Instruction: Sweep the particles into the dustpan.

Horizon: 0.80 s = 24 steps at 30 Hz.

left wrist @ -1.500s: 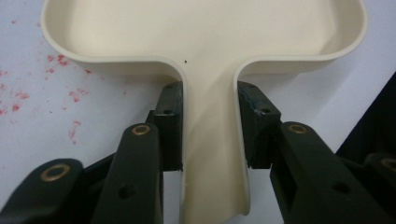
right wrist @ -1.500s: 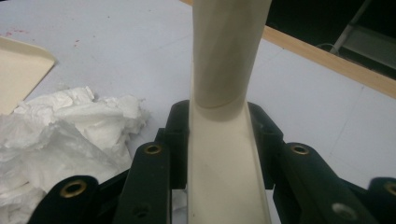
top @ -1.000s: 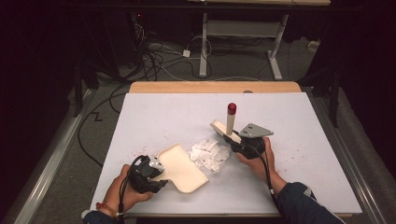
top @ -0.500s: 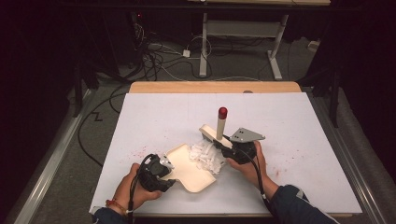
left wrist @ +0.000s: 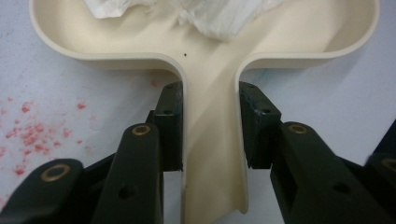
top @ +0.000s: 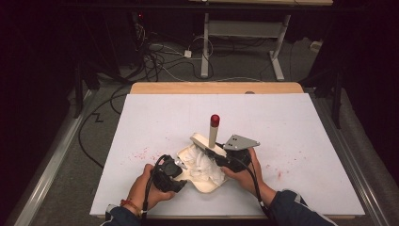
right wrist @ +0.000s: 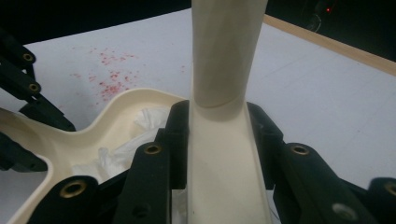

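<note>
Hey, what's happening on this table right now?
A person is sweeping up with a gripper in each hand. The left gripper is clamped on the handle of a cream dustpan. The right gripper grips a cream brush with a red-tipped handle, pushing crumpled white paper into the pan. Red specks lie on the white table.

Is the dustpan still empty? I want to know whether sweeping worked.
No: in the left gripper view, crumpled white paper lies inside the cream dustpan.
</note>
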Motion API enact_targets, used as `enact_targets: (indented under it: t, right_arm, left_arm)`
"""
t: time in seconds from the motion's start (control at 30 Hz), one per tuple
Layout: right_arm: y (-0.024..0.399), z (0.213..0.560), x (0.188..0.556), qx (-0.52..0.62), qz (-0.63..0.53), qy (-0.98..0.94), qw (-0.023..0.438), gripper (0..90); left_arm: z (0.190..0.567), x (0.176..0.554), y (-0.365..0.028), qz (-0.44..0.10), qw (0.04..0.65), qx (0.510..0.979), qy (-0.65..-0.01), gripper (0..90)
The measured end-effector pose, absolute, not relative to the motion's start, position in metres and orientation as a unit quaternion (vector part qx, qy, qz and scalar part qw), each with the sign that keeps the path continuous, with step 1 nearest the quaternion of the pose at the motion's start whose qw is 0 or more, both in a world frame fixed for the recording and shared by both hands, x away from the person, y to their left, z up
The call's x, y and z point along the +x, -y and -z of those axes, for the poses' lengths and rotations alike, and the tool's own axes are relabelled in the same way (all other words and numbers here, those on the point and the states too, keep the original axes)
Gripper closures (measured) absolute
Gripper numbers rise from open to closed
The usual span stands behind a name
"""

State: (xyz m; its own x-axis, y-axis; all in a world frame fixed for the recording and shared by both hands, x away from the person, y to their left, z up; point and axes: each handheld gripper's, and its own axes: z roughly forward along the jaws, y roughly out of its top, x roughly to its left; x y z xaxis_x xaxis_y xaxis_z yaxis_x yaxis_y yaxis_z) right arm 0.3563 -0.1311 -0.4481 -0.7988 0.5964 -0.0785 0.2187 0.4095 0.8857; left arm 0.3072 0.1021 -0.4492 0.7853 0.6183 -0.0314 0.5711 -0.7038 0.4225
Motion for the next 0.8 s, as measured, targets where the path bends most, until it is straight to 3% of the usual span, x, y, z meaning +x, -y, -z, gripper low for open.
enact_targets:
  t: [0.37,0.8]
  right_arm:
    - [0.127,0.442,0.349,0.230,-0.494,-0.818,0.186,67.6]
    - [0.159,0.407,0.351,0.245,-0.536,-0.783,0.197,67.6]
  left_arm:
    - [0.455,0.309,-0.097,-0.058,0.205,0.922,-0.323,62.8]
    - [0.454,0.309,-0.098,-0.061,0.205,0.923,-0.321,62.8]
